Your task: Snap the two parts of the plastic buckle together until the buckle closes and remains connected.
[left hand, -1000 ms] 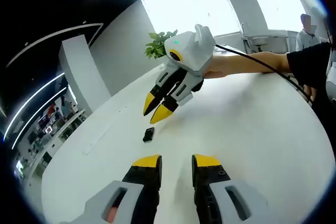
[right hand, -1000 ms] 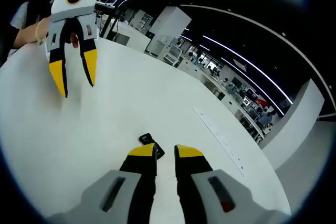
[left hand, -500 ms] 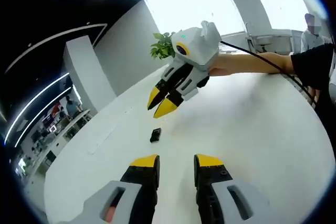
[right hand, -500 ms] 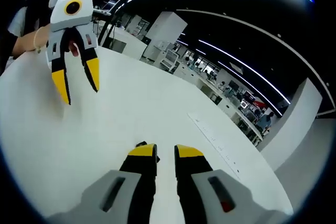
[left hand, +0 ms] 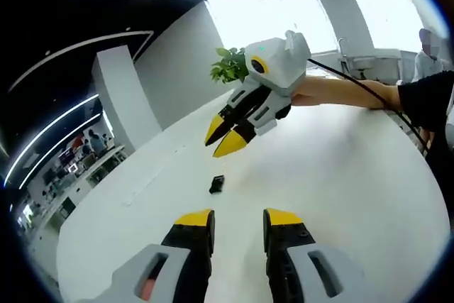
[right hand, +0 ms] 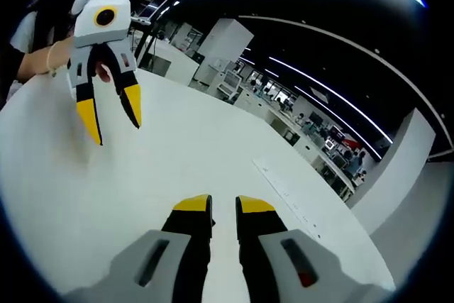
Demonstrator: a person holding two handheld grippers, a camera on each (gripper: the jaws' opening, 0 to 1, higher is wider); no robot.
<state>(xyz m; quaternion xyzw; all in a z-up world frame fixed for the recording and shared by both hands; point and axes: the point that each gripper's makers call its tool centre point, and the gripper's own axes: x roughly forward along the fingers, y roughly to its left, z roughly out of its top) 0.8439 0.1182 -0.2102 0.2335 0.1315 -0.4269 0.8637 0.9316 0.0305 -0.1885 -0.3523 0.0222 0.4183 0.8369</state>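
So, quick rundown of your setup, biggest stuff first:

Table: your big white table [left hand: 355,175] runs under both grippers, mostly bare.

Right gripper: your right gripper [left hand: 228,136] hangs over the table in the left gripper view, held up off the surface, yellow tips a small way apart, nothing between them.

Left gripper: your left gripper [right hand: 113,118] floats above the table in the right gripper view, fingers spread wider, nothing in them either.

Plant: green plant [left hand: 228,69] sits behind your right gripper by the window.

Buckle: the black buckle [left hand: 217,184] lies on the table, between your two grippers, touching neither.
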